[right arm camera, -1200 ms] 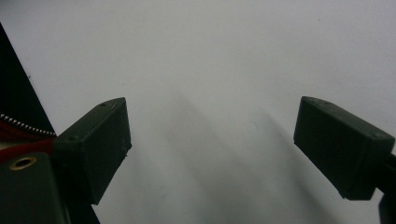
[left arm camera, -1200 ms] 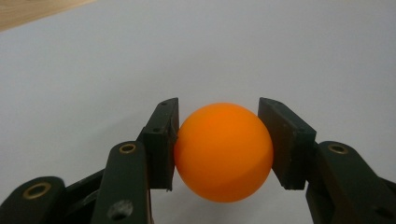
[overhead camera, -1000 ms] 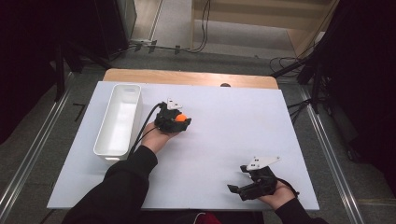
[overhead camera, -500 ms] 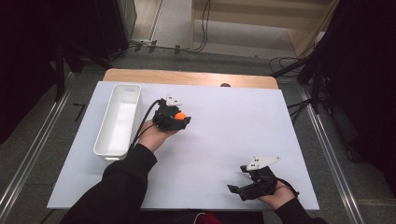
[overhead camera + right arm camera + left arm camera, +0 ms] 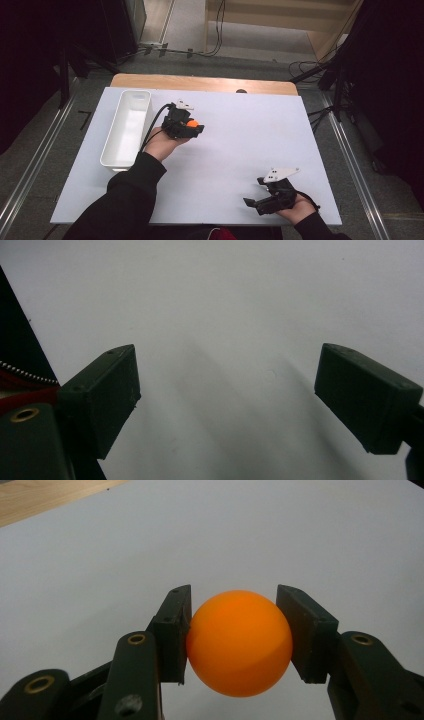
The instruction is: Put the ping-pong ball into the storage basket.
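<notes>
My left gripper (image 5: 192, 126) pinches the orange ball (image 5: 239, 642) above the bench (image 5: 240, 140), beside the white tray (image 5: 126, 130); a smooth ball could squirt out. My right gripper (image 5: 227, 400) gapes, holding nothing.

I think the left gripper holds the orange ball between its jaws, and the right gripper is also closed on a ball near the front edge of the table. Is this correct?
Not quite. The left gripper does hold the orange ball, but the right gripper is not closed on a ball: the right gripper view shows its jaws wide apart with nothing between them, just the white table surface beneath. It does sit near the front edge.
</notes>
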`<state>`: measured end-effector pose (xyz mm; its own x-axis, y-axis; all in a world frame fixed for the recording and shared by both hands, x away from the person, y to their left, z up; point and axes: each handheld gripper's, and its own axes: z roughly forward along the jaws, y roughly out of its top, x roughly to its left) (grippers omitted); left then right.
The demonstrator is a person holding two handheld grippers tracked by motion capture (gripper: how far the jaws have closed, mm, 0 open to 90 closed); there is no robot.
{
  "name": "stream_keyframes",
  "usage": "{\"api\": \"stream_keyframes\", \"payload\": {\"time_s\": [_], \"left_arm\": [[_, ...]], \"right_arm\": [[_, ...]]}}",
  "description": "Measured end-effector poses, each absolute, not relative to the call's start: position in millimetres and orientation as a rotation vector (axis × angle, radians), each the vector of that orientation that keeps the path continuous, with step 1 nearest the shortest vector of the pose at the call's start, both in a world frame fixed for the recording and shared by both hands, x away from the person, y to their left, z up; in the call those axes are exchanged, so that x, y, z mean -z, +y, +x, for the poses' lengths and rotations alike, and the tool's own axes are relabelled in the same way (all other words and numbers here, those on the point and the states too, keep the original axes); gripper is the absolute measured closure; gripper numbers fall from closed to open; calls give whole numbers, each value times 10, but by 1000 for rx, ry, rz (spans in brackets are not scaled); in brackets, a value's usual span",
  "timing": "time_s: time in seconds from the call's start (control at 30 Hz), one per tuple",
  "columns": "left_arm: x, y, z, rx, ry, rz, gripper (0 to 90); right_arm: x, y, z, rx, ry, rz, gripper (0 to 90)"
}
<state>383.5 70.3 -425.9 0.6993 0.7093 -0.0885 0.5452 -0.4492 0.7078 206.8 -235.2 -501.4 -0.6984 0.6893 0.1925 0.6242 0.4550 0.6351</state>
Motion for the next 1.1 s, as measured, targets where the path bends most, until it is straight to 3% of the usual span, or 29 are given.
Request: {"api": "stream_keyframes", "payload": {"time_s": [1.1], "left_arm": [[4049,839,3812,-201,923,2182,500]], "right_arm": [[5008,-2362,2068,-1076,2597,1178,98]]}}
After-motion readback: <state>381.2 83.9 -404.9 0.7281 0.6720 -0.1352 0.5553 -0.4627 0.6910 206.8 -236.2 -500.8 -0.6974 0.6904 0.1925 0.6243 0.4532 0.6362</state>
